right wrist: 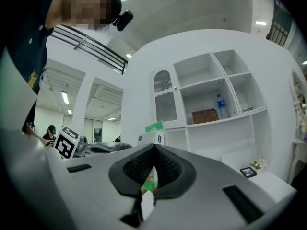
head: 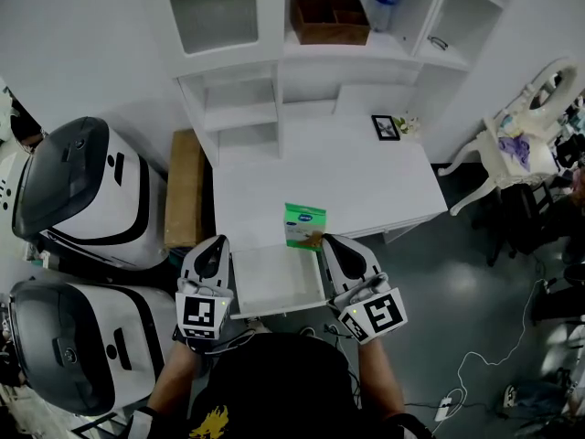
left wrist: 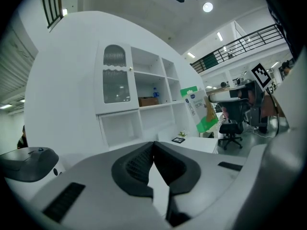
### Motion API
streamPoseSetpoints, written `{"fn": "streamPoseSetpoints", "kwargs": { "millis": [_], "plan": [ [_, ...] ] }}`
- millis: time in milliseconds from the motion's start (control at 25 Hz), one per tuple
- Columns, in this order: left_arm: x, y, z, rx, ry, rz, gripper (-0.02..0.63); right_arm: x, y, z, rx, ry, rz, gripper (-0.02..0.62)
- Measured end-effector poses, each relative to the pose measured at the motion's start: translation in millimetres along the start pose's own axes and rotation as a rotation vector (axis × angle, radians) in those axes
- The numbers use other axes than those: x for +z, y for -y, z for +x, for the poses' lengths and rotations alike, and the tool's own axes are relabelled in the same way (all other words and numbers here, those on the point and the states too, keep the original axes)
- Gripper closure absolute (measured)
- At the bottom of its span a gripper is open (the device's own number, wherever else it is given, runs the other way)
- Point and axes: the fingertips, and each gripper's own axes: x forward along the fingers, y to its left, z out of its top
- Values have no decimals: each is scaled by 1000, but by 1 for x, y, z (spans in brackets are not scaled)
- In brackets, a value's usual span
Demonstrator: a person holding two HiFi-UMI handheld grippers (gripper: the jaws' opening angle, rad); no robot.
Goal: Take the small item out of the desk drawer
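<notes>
A green and white packet point(head: 304, 224) stands tilted at the back edge of the open white drawer point(head: 274, 283), under the front of the white desk point(head: 356, 176). My right gripper point(head: 325, 241) is at the packet's lower right corner, shut, and seems to pinch its edge. In the right gripper view the packet point(right wrist: 152, 134) shows just beyond the closed tips point(right wrist: 154, 146). My left gripper point(head: 219, 242) sits at the drawer's left side, shut with nothing in it. The left gripper view shows its jaws point(left wrist: 153, 143) meeting, with the packet point(left wrist: 197, 108) off to the right.
The hutch holds a brown box point(head: 329, 18) and a water bottle point(head: 386, 0). A small picture frame point(head: 385, 127) stands at the desk's back right. Two white machines point(head: 82, 190) point(head: 73, 346) and a cardboard box point(head: 183, 188) are on the left. A white chair point(head: 516, 140) is on the right.
</notes>
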Motion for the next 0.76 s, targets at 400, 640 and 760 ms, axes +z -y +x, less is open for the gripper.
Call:
{"fn": "streamPoseSetpoints", "kwargs": {
  "millis": [400,640,760],
  "plan": [
    [6,-3,-2,11,18,4,592,24,-12,-1,39,60,-12,581],
    [1,-5,-3,14,12,-6,592,16,-14,1,46,38,-18,581],
    [-4,-9,0,15,9,-10,592,7,-12,7,50,19,-16,581]
  ]
}}
